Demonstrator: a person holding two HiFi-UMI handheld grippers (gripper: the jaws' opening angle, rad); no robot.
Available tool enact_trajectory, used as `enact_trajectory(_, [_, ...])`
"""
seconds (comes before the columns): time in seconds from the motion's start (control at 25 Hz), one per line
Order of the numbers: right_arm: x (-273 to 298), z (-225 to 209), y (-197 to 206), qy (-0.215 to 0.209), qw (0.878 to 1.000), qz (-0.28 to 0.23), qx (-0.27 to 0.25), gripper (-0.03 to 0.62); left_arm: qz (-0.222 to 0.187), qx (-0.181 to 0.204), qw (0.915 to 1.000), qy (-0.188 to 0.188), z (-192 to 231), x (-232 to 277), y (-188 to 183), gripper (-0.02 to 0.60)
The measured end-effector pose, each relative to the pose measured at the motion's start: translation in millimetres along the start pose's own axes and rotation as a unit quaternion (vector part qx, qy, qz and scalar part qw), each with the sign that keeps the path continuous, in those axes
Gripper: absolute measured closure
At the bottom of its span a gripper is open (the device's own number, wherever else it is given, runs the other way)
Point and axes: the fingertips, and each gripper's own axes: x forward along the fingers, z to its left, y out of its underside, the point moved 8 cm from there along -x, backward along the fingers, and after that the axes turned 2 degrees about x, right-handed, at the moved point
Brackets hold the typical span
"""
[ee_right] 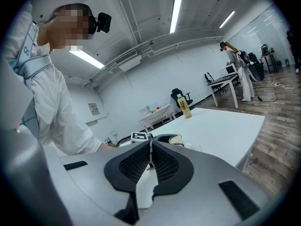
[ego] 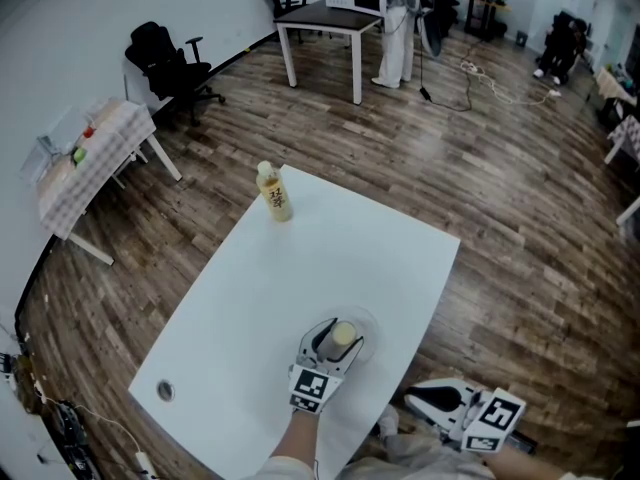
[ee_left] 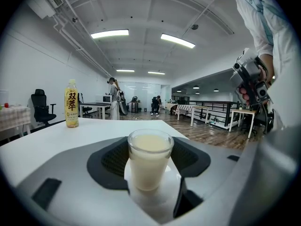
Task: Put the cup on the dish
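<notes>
Left gripper [ego: 331, 346] has its jaws clamped on the cup [ee_left: 150, 161] – a clear cup full of pale liquid – which stands upright on the dish [ego: 370, 325] near the table's [ego: 330, 253] near edge. Right gripper [ee_right: 150, 155] hangs off that edge – jaws pressed together, nothing between them. A bottle [ego: 273, 192] stands at the far corner, well apart.

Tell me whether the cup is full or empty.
Full: the cup holds pale liquid nearly to its rim.
</notes>
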Motion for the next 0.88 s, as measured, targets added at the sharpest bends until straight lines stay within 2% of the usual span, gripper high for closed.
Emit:
enact_trajectory(0.68, [-6.3,4.5,6.6,0.004,1.0,0.006,-0.001,0.557,-0.014,0.005,0.9999,-0.007,-1.2,0.8,-2.4,0.307])
enact_trajectory(0.88, [-5.0,6.2,6.4,0.006,1.0,0.005,-0.003,0.557,-0.023,-0.002,0.9997,-0.001,-2.7,-0.5,-2.7,0.233])
